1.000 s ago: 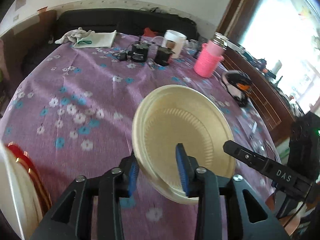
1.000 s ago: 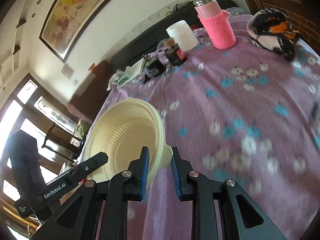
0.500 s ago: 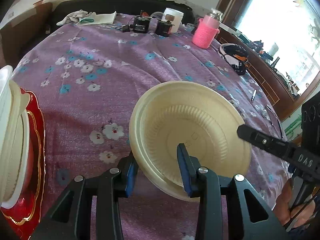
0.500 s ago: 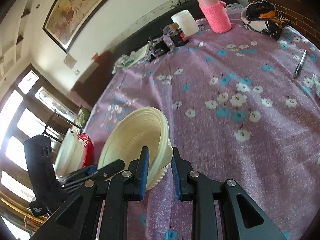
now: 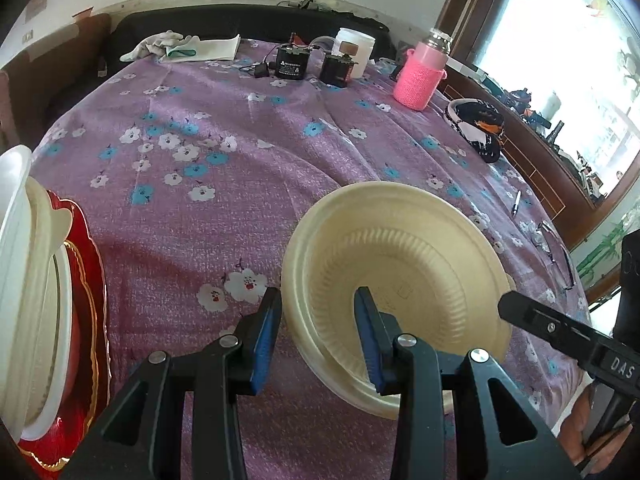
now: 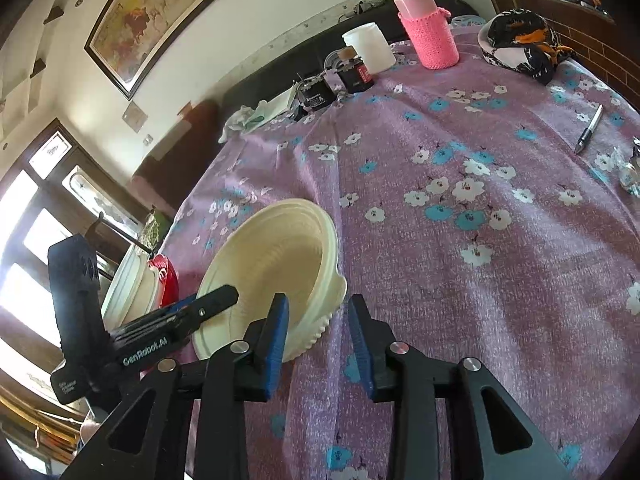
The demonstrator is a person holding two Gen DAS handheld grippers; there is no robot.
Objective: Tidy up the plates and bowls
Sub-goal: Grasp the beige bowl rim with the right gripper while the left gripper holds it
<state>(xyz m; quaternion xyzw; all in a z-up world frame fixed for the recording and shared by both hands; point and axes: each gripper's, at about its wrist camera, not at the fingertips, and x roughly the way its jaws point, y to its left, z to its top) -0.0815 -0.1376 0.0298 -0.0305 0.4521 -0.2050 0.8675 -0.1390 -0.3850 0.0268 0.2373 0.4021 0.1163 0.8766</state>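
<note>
On the purple flowered desk [image 5: 224, 184], the cream disposable bowls [image 5: 400, 276] sit tilted, nested together. The left gripper [image 5: 316, 336] straddles their rim, fingers narrowly parted; whether they pinch it I cannot tell. The right gripper [image 6: 316, 336] has just been opening, its right finger off the rim. With one side released, the light bowls may tip or separate before reaching the stack of dishes [image 5: 36, 280].

cream bowl [image 5: 396, 280] on purple cloth [image 5: 224, 160] (white and blue flowers), red plate [image 5: 86, 320], pink bottle sleeve [image 5: 416, 84]
</note>
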